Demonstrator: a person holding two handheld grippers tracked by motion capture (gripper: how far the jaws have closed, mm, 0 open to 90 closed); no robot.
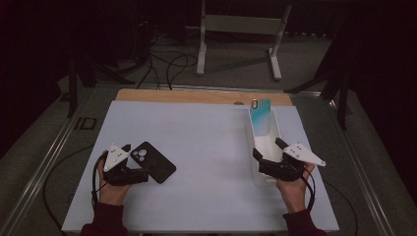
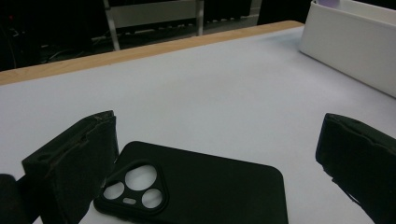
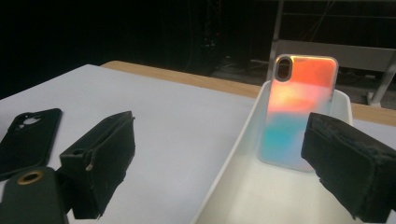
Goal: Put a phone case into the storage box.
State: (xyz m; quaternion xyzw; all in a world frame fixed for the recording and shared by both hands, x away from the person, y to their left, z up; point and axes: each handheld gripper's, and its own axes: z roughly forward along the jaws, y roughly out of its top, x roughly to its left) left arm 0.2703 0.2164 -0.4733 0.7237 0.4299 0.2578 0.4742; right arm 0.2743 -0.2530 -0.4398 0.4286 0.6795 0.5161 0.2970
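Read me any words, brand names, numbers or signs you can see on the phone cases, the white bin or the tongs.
None can be read.
Black phone case: plain, just camera cutouts.
Iridescent phone case: colour sheen, no print.
White bin: blank walls.
Left tongs and right tongs: no lettering on the open jaws.

Both grippers are black, blocky tools. The left gripper (image 1: 132, 158) and the right gripper (image 1: 268, 149) each carry a pale grey three-cornered plate dotted with small holes. Black cables loop from their rear ends. The jaw pads look worn and rough-edged. Dark red sleeves cover both wrists.
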